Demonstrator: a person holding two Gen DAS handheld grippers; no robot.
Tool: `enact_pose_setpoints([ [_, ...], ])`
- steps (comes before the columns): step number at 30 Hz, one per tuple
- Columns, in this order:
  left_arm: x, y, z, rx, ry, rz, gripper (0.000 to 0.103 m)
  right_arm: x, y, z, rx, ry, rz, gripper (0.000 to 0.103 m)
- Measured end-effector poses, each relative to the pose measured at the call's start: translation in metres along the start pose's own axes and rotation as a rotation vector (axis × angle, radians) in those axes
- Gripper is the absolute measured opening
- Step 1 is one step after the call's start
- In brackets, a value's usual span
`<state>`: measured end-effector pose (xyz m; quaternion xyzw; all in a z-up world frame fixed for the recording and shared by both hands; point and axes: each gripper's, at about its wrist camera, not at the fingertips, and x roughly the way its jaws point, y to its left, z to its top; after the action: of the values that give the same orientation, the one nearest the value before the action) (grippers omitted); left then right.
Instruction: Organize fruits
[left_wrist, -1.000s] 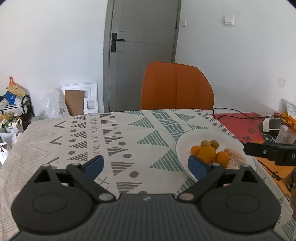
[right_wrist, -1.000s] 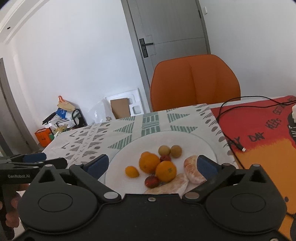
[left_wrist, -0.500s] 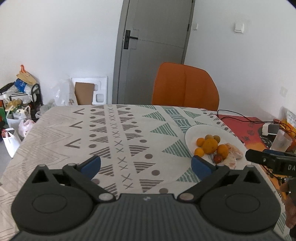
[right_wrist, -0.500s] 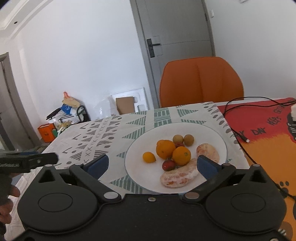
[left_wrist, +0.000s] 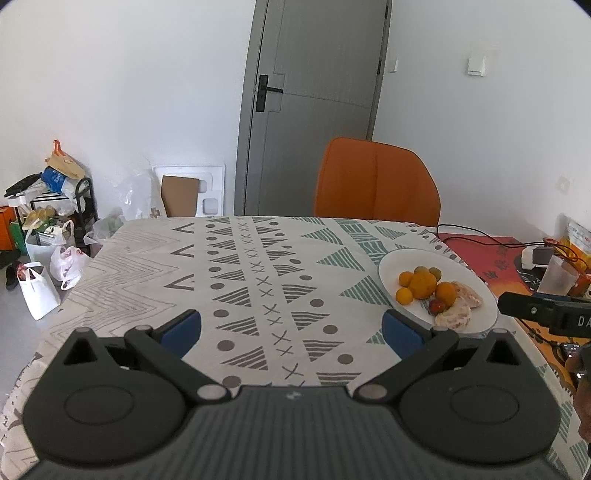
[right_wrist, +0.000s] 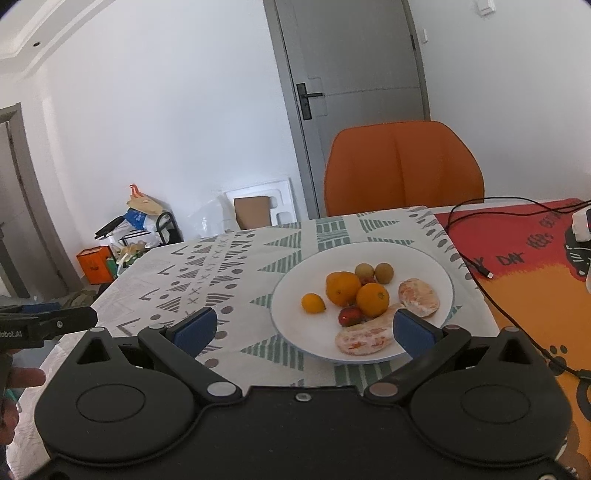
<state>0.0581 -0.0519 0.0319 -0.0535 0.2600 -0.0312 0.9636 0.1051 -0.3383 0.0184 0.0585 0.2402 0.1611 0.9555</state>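
Both grippers have drawn back from the white plate (right_wrist: 436, 273); my left gripper (left_wrist: 291, 328) and right gripper (right_wrist: 303, 328) gape wide, nothing between the pads. Beyond them, oranges (right_wrist: 342, 288) and peeled segments (right_wrist: 364, 338) sit on that plate, orange chair (right_wrist: 404, 168) behind.

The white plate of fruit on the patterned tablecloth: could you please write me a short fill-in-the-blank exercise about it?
1. All the fruit lies on a round ____ plate.
2. The chair behind the table is ____ in colour.
3. The two peeled citrus pieces lie on the side of the plate nearer the ____ mat.
4. The right tongs hold ____ between their pads.

Missing words: white; orange; red; nothing
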Motion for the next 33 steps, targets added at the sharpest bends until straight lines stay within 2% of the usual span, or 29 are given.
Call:
enact_pose_setpoints([
  [5,-0.010,0.001,-0.006,0.014,0.005,-0.018,0.103,-0.013,0.012,-0.002,-0.013,-0.018,0.010,0.103],
  [15,-0.028,0.003,-0.017,0.026,-0.016,0.010,0.103,-0.028,0.030,-0.010,-0.047,-0.011,0.017,0.103],
  [27,-0.039,0.016,-0.032,-0.002,-0.006,0.025,0.103,-0.045,0.034,-0.026,-0.019,-0.027,-0.011,0.103],
  [33,-0.038,0.020,-0.036,-0.002,0.001,0.038,0.103,-0.045,0.036,-0.036,-0.028,-0.002,0.000,0.103],
])
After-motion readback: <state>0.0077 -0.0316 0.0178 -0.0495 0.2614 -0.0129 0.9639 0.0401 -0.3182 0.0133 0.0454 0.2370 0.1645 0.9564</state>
